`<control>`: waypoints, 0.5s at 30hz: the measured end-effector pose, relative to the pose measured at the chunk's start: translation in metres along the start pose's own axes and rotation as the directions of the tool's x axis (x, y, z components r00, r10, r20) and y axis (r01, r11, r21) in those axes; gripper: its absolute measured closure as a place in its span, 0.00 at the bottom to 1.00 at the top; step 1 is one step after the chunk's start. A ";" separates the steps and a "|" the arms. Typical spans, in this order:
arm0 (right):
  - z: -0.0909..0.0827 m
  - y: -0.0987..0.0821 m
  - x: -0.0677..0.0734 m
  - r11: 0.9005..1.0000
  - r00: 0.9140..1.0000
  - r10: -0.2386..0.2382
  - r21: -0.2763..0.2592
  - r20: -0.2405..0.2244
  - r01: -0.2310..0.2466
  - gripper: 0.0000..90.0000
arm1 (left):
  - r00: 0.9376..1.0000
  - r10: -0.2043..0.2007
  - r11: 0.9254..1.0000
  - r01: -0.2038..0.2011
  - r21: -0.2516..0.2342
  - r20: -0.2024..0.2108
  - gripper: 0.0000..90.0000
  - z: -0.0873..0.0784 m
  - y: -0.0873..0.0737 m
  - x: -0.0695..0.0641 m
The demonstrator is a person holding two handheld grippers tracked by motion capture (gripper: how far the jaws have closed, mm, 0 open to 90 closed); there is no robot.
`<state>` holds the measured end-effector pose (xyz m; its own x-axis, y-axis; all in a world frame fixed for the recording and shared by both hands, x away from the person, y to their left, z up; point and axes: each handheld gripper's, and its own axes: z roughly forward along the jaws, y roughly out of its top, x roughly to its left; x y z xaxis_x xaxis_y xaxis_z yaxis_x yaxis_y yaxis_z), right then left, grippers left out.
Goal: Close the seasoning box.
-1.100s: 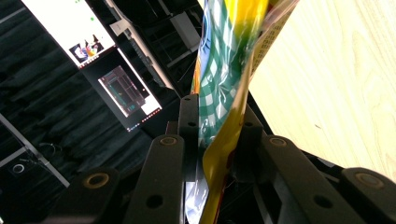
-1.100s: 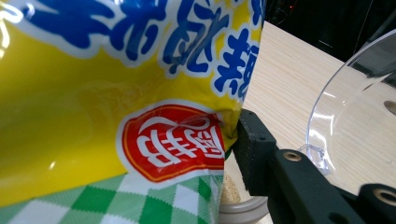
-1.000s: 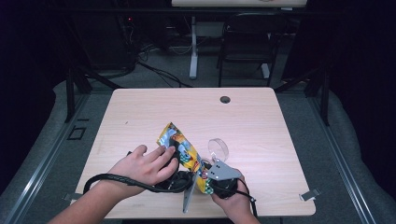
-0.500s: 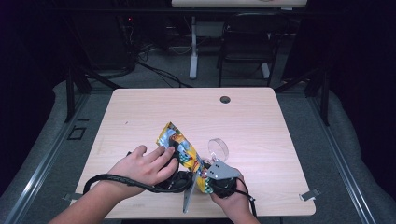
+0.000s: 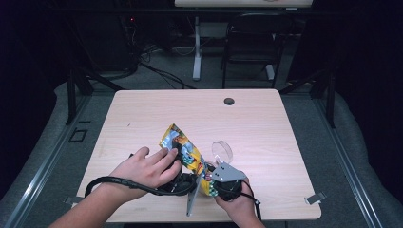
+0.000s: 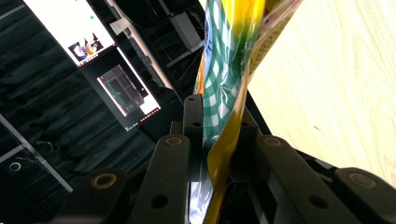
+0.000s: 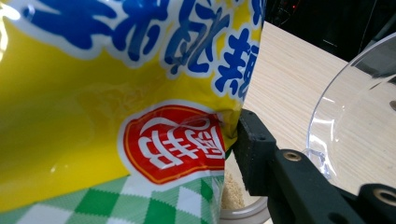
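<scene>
A yellow snack bag (image 5: 183, 145) with blue lettering and a green check pattern is held tilted above the near part of the table (image 5: 266, 123). My left gripper (image 5: 186, 175), under the person's left hand, is shut on the bag's thin edge (image 6: 224, 70), which runs up between its jaws. My right gripper (image 5: 213, 184) holds the bag's lower body (image 7: 116, 116); one black finger (image 7: 254, 154) presses against the bag's side, and the other is hidden behind it. A clear plastic bowl (image 5: 222, 151) stands just right of the bag, close to the right gripper (image 7: 355, 116).
A dark round grommet (image 5: 229, 101) sits near the table's far edge. A chair (image 5: 252, 42) and a desk leg (image 5: 196, 52) stand beyond the table. Lit monitors (image 6: 93, 51) appear in the left gripper view.
</scene>
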<state>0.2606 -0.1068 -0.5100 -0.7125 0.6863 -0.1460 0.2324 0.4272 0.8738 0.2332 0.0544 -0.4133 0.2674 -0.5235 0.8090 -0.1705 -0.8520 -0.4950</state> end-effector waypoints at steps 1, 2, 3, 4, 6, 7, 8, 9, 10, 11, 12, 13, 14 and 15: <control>0.000 0.000 0.000 1.000 1.000 0.001 -0.001 -0.001 -0.001 0.79 | 1.000 0.000 1.000 0.000 0.000 -0.001 0.90 0.000 0.000 0.000; 0.000 0.000 0.001 1.000 1.000 0.000 0.001 -0.001 0.000 0.79 | 1.000 0.000 1.000 0.000 0.000 -0.001 0.90 0.000 0.000 0.000; 0.000 0.000 0.001 1.000 1.000 0.002 0.001 -0.002 -0.002 0.79 | 1.000 -0.001 1.000 0.001 0.000 0.000 0.90 0.000 0.000 0.000; 0.000 0.000 0.001 1.000 1.000 0.001 0.000 -0.004 -0.001 0.79 | 1.000 0.002 1.000 -0.002 0.001 -0.002 0.90 -0.001 0.000 0.001; 0.000 0.000 0.002 1.000 1.000 0.001 0.000 -0.007 -0.001 0.79 | 1.000 0.009 1.000 -0.009 0.002 -0.003 0.90 -0.001 0.001 0.001; 0.000 0.000 0.002 1.000 1.000 0.001 0.001 -0.005 -0.001 0.79 | 1.000 0.009 1.000 -0.009 0.000 -0.005 0.90 -0.001 0.001 0.001; 0.000 0.000 0.002 1.000 1.000 0.001 0.001 -0.005 -0.001 0.79 | 1.000 0.009 1.000 -0.009 0.000 -0.005 0.90 -0.001 0.001 0.001; 0.000 -0.001 0.001 1.000 1.000 0.002 0.000 -0.006 -0.002 0.79 | 1.000 0.012 1.000 -0.012 0.002 -0.006 0.90 -0.001 0.002 0.001; 0.000 -0.001 0.001 1.000 1.000 0.003 -0.001 -0.007 -0.003 0.79 | 1.000 0.008 1.000 -0.008 0.002 -0.003 0.90 -0.001 0.002 0.001; 0.001 -0.001 0.001 1.000 1.000 0.003 0.000 -0.007 -0.003 0.79 | 1.000 0.007 1.000 -0.007 0.001 -0.002 0.90 -0.001 0.002 0.001; 0.001 -0.001 0.001 1.000 1.000 0.003 0.000 -0.007 -0.003 0.79 | 1.000 0.007 1.000 -0.007 0.001 -0.002 0.91 -0.001 0.002 0.001; 0.001 -0.002 0.001 1.000 1.000 0.008 0.001 -0.013 -0.008 0.79 | 1.000 0.008 1.000 -0.008 0.001 0.003 0.91 0.000 0.003 0.001; 0.002 -0.002 0.001 1.000 1.000 0.008 0.003 -0.014 -0.008 0.79 | 1.000 0.007 1.000 -0.007 0.001 0.003 0.91 0.000 0.003 0.001; 0.002 -0.002 0.001 1.000 1.000 0.007 0.003 -0.013 -0.007 0.79 | 1.000 0.007 1.000 -0.007 0.002 0.005 0.91 0.000 0.003 0.001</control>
<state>0.2606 -0.1057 -0.5127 -0.7193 0.6817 -0.1339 0.2393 0.4242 0.8734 0.2331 0.0513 -0.4146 0.2708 -0.5295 0.8039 -0.1700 -0.8483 -0.5014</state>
